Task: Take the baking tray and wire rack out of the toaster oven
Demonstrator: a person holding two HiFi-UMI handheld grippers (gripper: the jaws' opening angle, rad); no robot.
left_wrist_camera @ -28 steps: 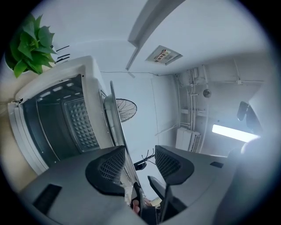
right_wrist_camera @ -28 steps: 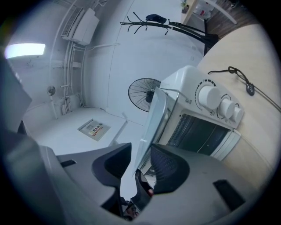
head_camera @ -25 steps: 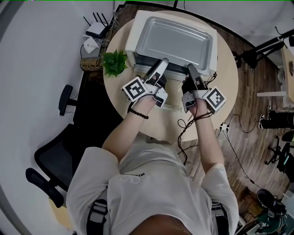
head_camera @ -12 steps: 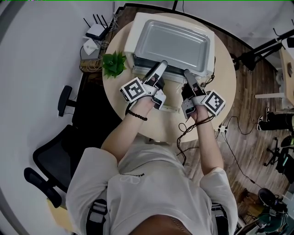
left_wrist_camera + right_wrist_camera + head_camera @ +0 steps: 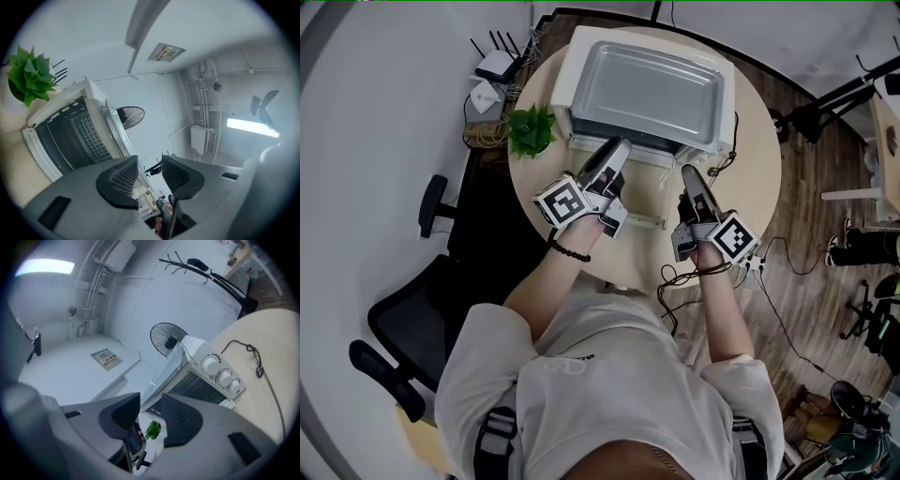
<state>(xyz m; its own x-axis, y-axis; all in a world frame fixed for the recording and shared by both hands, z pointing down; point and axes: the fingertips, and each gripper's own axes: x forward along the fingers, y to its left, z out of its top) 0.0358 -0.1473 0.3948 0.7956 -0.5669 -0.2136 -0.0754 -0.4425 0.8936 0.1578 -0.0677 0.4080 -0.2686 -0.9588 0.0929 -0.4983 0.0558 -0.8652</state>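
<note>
**Both tools back off empty from the oven mouth; tray on top, rack not yet out**

The left tool (image 5: 149, 165) has its jaws apart with only air and the far wall between the pads. The right tool (image 5: 151, 408) is the same, its gap showing nothing but the distant plant (image 5: 530, 129). Both pairs of jaws have just been closing a little, yet neither has closed on anything.

A second ago both tools had their tips at the front opening of the toaster oven (image 5: 564, 94). Now they have drawn back toward the person and hover over the table (image 5: 759, 159), the left one just in front of the opening and the right one clear of it.

The baking tray (image 5: 652, 89) lies flat on the oven's roof, exactly where it lay a second ago, so that half of the job looks done.

A meshed surface (image 5: 89, 133) shows inside the oven's mouth. Whether that is the wire rack or the oven's inner wall I cannot tell. No rack lies on the table or on the roof, so it is probably still inside.

The pull-back with empty jaws reads as a reset between reaches. The next move would likely be a fresh approach into the opening to take hold of the rack.
</note>
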